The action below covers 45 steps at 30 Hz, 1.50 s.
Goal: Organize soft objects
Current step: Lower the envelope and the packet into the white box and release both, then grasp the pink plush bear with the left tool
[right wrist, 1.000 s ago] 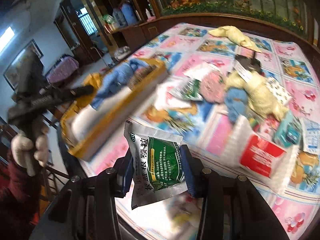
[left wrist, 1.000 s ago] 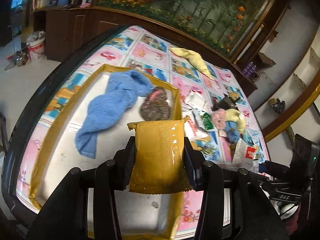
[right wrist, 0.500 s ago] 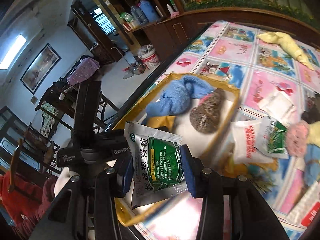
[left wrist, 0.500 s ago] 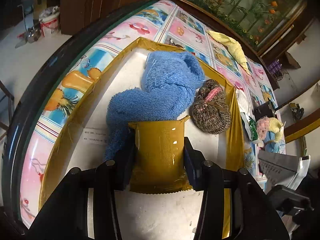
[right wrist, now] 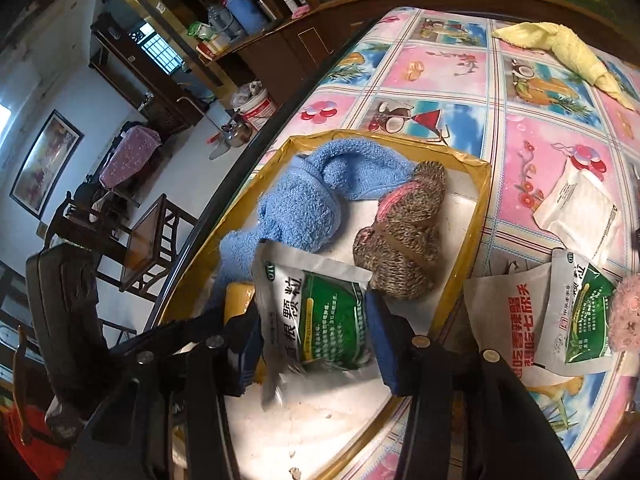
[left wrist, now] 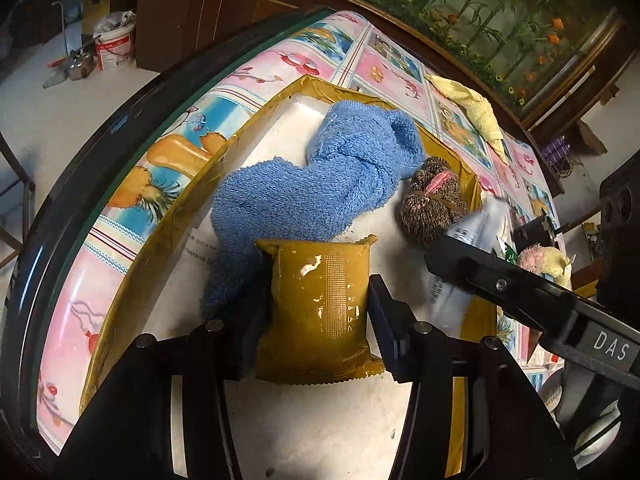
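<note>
Both packets being let go over the tray

The left gripper is opening around the mustard packet, a gap showing at its right pad; the right gripper is opening around the green sachet. Both hang over the gold-rimmed tray, the blue towel at twelve o'clock. Next, judged: finish releasing, lift clear, fetch more.

Blue towel, mustard-yellow packet, green-and-white sachet, gold-edged tray.

1. one blue towel in the tray
2. one brown knitted bundle
3. one gold pouch
4. two green-and-white sachets
5. one yellow cloth
</note>
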Available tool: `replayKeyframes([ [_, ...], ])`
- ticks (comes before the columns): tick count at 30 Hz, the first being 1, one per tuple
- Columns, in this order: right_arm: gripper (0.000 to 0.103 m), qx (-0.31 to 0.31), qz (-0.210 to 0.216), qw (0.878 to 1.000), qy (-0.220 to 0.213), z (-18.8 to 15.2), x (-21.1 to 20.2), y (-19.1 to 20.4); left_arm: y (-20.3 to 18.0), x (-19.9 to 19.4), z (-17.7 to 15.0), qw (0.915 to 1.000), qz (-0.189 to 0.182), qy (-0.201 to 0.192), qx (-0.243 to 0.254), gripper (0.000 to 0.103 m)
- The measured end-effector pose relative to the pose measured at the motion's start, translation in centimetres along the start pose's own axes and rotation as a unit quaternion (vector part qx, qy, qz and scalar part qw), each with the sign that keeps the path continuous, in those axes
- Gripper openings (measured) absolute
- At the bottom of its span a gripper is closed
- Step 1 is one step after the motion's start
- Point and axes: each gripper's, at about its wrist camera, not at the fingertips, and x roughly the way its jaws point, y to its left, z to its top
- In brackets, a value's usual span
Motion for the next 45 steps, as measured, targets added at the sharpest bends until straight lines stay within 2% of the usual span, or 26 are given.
replayKeyframes([
  [5,0.049,-0.006,0.008,1.0,-0.028,-0.2,-2.0,0.3,-0.3,-0.1,-0.5,0.9999,0.013,-0.007,0.008,0.05],
  [10,0.05,0.0,0.005,0.997,-0.071,-1.2,-6.8,-1.5,-0.6,-0.3,-0.9,0.9998,0.012,-0.001,0.013,0.051],
  [12,0.051,0.006,-0.006,0.996,-0.092,-2.2,-9.5,-3.2,-0.6,-1.1,-1.2,1.0,-0.004,-0.005,0.005,0.051],
  [16,0.056,0.032,-0.052,0.99,-0.126,-3.9,-13.7,-7.6,-2.5,-3.9,-2.0,0.9986,-0.025,-0.039,0.023,0.051],
  [19,0.056,0.06,-0.078,0.986,-0.135,-4.8,-15.3,-10.6,-4.4,-5.1,-2.7,0.9969,-0.043,-0.049,0.043,0.051],
  [24,0.056,0.086,-0.075,0.986,-0.122,-6.0,-14.8,-12.8,-8.6,-4.8,-4.0,0.9927,-0.068,-0.033,0.094,0.051],
  [27,0.056,0.092,-0.078,0.985,-0.123,-6.7,-14.8,-13.9,-11.1,-4.3,-4.8,0.9881,-0.069,-0.024,0.136,0.051],
  [34,0.056,0.104,-0.116,0.977,-0.148,-10.1,-18.6,-17.6,-16.4,-1.5,-3.8,0.9795,-0.061,-0.005,0.192,0.051],
  [40,0.056,0.122,-0.125,0.971,-0.165,-11.7,-20.2,-19.8,-20.2,3.3,-1.4,0.9787,-0.088,0.025,0.184,0.051],
  [43,0.056,0.127,-0.123,0.97,-0.166,-12.1,-20.3,-20.8,-22.3,5.5,0.2,0.977,-0.103,0.022,0.186,0.051],
  [45,0.056,0.134,-0.116,0.97,-0.165,-12.3,-20.3,-21.5,-23.6,7.1,1.0,0.9751,-0.097,0.018,0.199,0.051],
])
